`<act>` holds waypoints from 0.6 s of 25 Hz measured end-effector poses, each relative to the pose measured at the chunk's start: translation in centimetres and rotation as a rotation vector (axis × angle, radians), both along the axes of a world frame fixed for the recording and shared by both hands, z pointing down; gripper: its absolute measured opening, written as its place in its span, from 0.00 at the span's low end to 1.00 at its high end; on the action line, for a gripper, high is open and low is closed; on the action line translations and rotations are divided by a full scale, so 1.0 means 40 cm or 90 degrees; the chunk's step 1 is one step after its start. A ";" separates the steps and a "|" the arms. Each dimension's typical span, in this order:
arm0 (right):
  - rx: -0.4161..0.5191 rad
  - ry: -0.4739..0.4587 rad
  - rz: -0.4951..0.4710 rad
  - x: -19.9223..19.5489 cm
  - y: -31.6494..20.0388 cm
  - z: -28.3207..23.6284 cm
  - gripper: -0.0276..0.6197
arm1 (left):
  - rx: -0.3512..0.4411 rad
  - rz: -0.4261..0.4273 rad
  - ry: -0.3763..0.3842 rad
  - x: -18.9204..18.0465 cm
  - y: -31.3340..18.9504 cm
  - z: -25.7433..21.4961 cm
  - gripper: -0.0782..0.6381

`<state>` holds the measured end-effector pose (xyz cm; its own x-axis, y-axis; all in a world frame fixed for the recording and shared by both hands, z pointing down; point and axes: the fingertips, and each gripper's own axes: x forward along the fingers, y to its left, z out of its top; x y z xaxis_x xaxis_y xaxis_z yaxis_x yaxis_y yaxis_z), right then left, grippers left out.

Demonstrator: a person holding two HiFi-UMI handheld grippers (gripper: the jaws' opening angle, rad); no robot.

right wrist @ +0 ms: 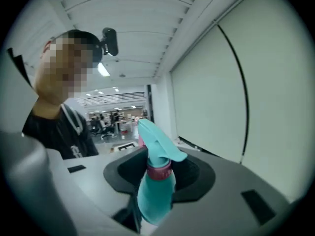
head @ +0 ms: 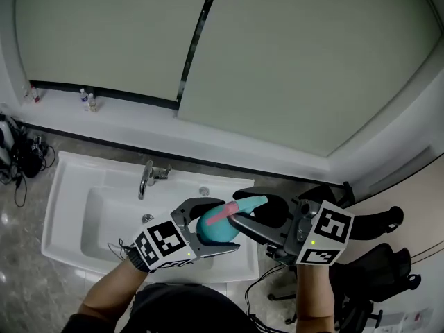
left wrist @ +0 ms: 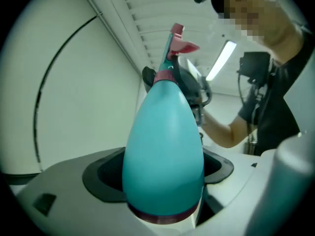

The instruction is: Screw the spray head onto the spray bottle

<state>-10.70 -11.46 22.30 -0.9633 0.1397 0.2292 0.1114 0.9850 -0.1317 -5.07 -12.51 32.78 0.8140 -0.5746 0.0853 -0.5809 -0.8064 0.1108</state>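
Left tool (left wrist: 162, 173) is clamped round the fat teal body of the spray bottle (head: 214, 229), holding it in the air at the lower centre of the head view, above the right edge of the sink (head: 69, 207). The right tool (right wrist: 160, 173) comes in from the right of that frame and looks closed on the spray head (head: 251, 202), just at the pink collar (right wrist: 159, 171) (I judge the pads to be pressing, though the contact is hard to see). The bottle's long axis runs from lower left, base in the left tool, to upper right, nozzle end. The right hand is therefore the nearer one to the collar, and any turning should go about that slanted axis while the left holds firm.
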 end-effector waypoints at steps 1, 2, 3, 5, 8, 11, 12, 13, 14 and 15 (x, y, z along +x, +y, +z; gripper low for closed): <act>-0.019 0.004 0.050 -0.005 -0.026 0.011 0.27 | -0.010 -0.049 -0.021 -0.013 -0.021 0.013 0.69; -0.039 0.005 0.095 -0.009 -0.050 0.022 0.27 | -0.019 -0.087 -0.038 -0.023 -0.038 0.026 0.69; -0.058 0.007 0.134 -0.012 -0.069 0.033 0.27 | -0.028 -0.111 -0.048 -0.031 -0.051 0.037 0.69; -0.090 0.008 0.186 -0.014 -0.093 0.054 0.27 | -0.052 -0.105 -0.039 -0.031 -0.057 0.059 0.69; -0.144 -0.017 0.181 -0.007 -0.092 0.053 0.27 | -0.089 -0.028 0.038 -0.013 -0.040 0.057 0.69; -0.215 -0.078 0.121 0.015 -0.070 0.015 0.27 | -0.093 0.033 0.103 -0.007 -0.020 0.024 0.69; -0.223 -0.095 0.098 0.026 -0.062 0.003 0.27 | -0.087 0.045 0.110 -0.007 -0.014 0.013 0.69; -0.223 -0.108 0.077 0.039 -0.054 -0.007 0.27 | -0.080 0.055 0.110 -0.005 -0.009 0.004 0.69; -0.216 -0.120 0.060 0.052 -0.047 -0.016 0.27 | -0.071 0.065 0.106 -0.003 -0.002 -0.004 0.69; -0.205 -0.131 0.046 0.066 -0.042 -0.026 0.27 | -0.062 0.077 0.103 0.001 0.005 -0.013 0.69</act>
<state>-8.06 -13.15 21.25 -0.9946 0.1026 -0.0151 0.0995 0.9030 -0.4181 -5.05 -12.30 32.27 0.8838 -0.4678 -0.0018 -0.4492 -0.8497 0.2761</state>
